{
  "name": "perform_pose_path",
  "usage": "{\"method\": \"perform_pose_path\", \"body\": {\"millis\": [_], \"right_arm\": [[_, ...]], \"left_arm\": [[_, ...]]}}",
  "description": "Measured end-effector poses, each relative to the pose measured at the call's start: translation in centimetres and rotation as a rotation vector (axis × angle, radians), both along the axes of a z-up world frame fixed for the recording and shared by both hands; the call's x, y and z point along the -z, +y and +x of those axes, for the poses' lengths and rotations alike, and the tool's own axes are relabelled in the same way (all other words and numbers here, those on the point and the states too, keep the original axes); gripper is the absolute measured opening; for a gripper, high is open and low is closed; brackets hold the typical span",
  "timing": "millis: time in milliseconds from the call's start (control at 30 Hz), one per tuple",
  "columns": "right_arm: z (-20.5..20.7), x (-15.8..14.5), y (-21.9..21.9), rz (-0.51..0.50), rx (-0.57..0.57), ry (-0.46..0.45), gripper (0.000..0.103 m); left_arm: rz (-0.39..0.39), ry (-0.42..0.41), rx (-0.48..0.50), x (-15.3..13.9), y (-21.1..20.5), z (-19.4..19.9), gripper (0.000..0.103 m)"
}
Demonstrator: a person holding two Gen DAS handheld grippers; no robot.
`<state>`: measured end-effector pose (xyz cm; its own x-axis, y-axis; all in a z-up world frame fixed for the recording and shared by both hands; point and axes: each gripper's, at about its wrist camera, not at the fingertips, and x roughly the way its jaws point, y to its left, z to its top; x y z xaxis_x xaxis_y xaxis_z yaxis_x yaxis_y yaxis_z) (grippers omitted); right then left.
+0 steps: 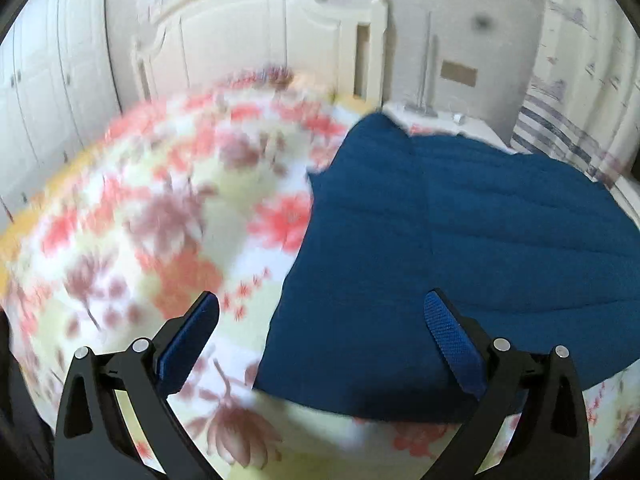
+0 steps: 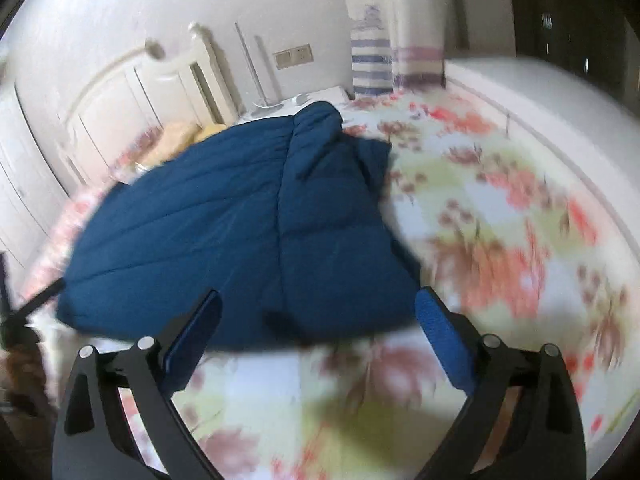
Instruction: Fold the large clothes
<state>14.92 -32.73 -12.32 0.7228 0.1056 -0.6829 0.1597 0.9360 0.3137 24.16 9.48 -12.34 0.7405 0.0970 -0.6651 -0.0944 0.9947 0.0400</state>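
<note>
A dark blue quilted padded garment [image 1: 460, 240] lies spread flat on the floral-printed bedsheet [image 1: 160, 220]. The left gripper [image 1: 320, 338] and right gripper [image 2: 318, 334] hover at its near edge, both spread wide, grasping nothing.

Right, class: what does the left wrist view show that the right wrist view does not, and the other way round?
Only the left wrist view shows the white wardrobe doors at its left edge. Only the right wrist view shows the broad white ledge beside the bed and a dark rod at its left edge. Both share the blue quilted garment on the floral bedspread, the white headboard, the striped curtain, and open fingers holding nothing.
</note>
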Motion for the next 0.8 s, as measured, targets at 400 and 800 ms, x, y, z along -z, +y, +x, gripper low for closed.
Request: {"method": "perform_pose_path", "body": {"millis": [400, 800], "right_arm": [[6.4, 4.1, -0.1, 0.417, 0.016, -0.034, 0.101], [5.2, 4.4, -1.2, 0.642, 0.129, -0.269, 0.028]], "left_arm": [[0.02, 0.055, 0.171, 1.8, -6.0, 6.9, 0.099], [0.066, 0.027, 0.228, -3.7, -9.8, 9.4, 0.098]]}}
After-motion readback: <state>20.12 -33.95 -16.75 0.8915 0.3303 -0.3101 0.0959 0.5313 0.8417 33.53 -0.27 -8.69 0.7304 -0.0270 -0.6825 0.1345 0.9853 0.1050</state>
